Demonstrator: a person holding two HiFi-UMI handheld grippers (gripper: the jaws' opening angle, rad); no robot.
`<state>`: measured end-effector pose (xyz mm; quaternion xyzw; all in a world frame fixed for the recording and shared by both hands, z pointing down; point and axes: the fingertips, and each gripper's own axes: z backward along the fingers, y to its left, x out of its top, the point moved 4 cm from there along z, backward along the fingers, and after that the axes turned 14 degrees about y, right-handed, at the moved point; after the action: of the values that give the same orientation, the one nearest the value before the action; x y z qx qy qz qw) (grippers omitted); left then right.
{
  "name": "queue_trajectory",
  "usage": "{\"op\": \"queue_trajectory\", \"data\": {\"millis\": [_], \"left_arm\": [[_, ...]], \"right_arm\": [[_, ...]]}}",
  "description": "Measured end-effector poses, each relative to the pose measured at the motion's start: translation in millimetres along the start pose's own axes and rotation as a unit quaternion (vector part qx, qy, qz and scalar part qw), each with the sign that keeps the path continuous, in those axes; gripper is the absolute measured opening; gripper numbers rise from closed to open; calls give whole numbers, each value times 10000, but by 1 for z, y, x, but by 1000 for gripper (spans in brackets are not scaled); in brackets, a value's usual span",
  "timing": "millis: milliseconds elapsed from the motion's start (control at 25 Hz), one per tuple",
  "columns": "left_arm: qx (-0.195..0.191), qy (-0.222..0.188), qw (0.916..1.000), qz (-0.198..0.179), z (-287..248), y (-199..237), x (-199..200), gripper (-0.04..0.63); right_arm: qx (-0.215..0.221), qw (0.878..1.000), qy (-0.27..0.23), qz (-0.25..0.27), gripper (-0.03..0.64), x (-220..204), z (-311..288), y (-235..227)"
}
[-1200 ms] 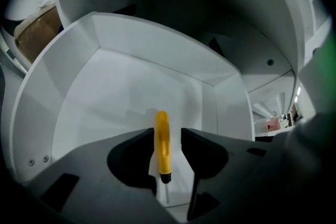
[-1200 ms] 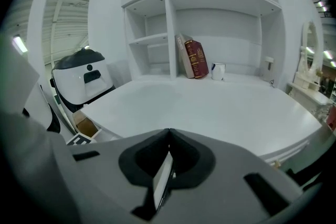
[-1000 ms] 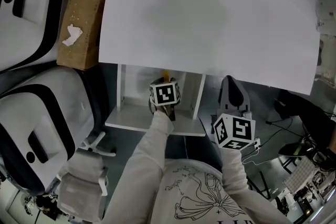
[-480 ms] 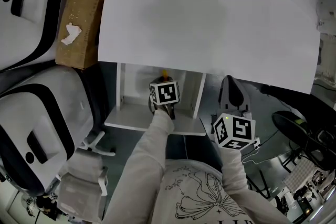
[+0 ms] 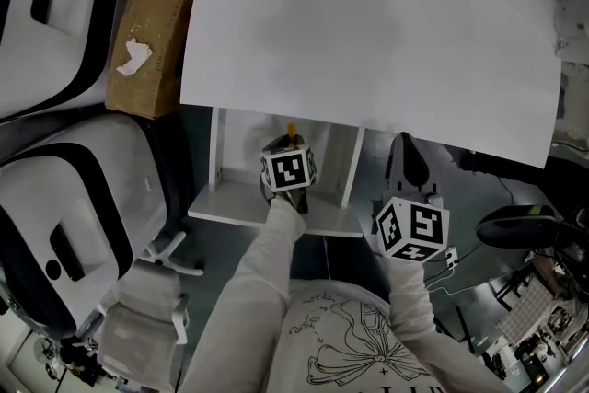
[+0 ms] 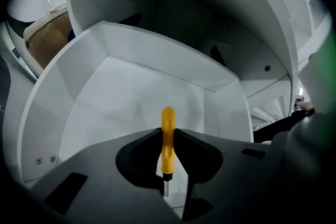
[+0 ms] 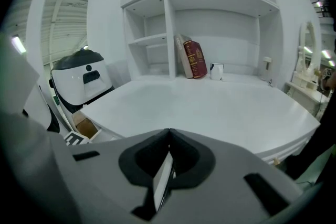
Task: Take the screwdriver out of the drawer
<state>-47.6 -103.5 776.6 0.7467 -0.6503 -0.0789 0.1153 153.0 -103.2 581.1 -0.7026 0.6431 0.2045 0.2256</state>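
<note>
A screwdriver [image 6: 167,118] with a yellow handle stands upright in the open white drawer [image 6: 157,55] under the desk. My left gripper [image 6: 167,132] points steeply down into the drawer. Its jaws are closing, with the handle between them and both pads against it. In the head view the left gripper [image 5: 291,150] sits over the drawer [image 5: 230,202], and the yellow handle tip [image 5: 291,132] shows just beyond the marker cube. My right gripper [image 5: 405,163] hangs to the right of the drawer, below the desk edge. In its own view the right gripper [image 7: 168,134] is shut on nothing.
The white desk [image 5: 368,32] overhangs the back of the drawer. A cardboard box [image 5: 152,23] stands left of the desk, beside white-and-black machines [image 5: 55,14]. Books [image 7: 193,59] and a cup [image 7: 216,71] stand at the desk's far side, under white shelves. A chair base [image 5: 156,253] lies lower left.
Both grippers stay where they were. Only the head view has shifted a little.
</note>
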Motion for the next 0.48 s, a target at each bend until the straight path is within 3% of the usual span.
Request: {"op": "queue_trajectory", "data": {"millis": [480], "left_arm": [[-48,-999,9950,12,83,-17,-5,66]], "right_arm": [[252,9984,-490,135,2,23,42,11]]}}
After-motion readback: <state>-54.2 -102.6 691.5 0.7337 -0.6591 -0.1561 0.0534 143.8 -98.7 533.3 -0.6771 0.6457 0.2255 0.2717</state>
